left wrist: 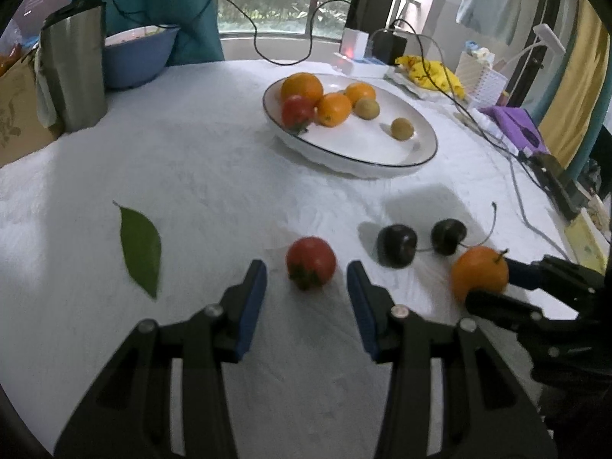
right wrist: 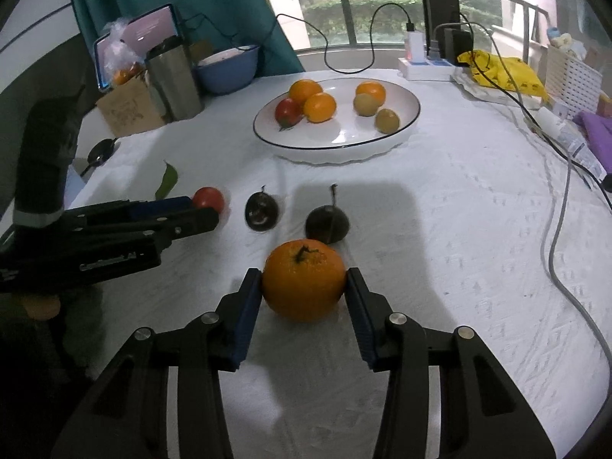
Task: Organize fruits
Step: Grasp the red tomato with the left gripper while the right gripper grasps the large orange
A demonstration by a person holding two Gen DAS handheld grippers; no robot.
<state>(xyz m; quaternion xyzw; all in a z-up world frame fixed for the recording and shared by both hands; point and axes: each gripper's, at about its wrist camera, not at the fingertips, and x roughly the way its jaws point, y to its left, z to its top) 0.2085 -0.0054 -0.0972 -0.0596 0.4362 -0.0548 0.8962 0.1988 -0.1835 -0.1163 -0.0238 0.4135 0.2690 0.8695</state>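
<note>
Blue-padded fingers of the right gripper (right wrist: 304,287) sit against both flanks of the loose orange (right wrist: 304,281) on the white table (right wrist: 459,267), apparently clamping it. A firm grip across its widest part, followed by a straight lift, would keep it from rolling out.

Just beside it, the left gripper (left wrist: 306,279) stands spread wide around the small tomato (left wrist: 311,262), touching neither side; it should move slightly forward, then close gently, since the fruit looks soft.

A little farther lie two dark cherries (left wrist: 420,243), stems trailing, which the lifting orange must clear. A green leaf (left wrist: 141,246) lies off to the left.

Farthest, the plate (right wrist: 401,130) holds oranges, a tomato and two brownish fruits, with bare space at its front for both.
</note>
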